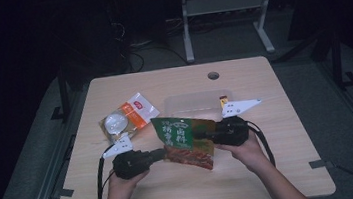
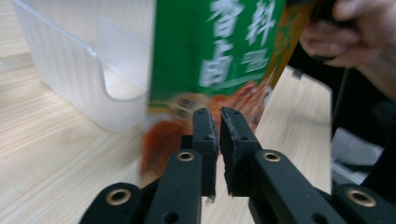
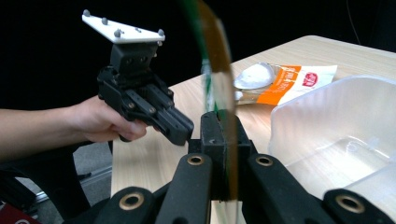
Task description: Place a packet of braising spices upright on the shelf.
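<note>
A green and orange snack pouch is held upright above the table's middle. My right gripper is shut on its right edge; in the right gripper view the pouch stands edge-on between the pads of that gripper. My left gripper points at the pouch's lower left corner. In the left gripper view its jaws stand a narrow gap apart with nothing between them, and the blurred pouch is just beyond the tips. The right gripper view shows the left gripper close beside the pouch.
A clear plastic container stands just behind the pouch, open side up. An orange and white packet lies to its left on the wooden table. A round cable hole is near the far edge.
</note>
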A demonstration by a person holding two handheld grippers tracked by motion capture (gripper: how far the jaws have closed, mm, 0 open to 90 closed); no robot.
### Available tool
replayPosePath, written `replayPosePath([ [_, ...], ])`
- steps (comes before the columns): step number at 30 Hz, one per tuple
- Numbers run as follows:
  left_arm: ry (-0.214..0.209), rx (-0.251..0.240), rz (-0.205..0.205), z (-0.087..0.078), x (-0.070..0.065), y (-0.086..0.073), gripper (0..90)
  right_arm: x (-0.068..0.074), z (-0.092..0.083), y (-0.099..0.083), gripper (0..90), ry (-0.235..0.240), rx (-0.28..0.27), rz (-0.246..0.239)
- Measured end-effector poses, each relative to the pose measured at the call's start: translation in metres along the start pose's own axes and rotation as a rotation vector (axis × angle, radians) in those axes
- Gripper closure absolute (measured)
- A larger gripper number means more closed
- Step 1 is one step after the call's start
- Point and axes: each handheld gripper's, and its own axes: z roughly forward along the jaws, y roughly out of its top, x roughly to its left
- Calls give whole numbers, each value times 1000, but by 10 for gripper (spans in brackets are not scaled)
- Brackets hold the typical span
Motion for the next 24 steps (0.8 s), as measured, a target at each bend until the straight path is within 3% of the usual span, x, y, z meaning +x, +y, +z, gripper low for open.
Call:
replayPosePath([
  [6,45,84,69,-7,0,0,610,3,0,2,900,16,14,-17],
  [9,104,157,133,-12,-1,-3,516,8,-2,5,900,18,28,-21],
  [16,125,234,137,-21,5,-16,377,12,-12,15,900,-1,11,-31],
  [21,125,307,137,-21,6,-28,330,13,-16,25,900,-23,17,-41],
  [24,126,311,139,-20,7,-26,305,14,-19,33,900,-38,16,-50],
])
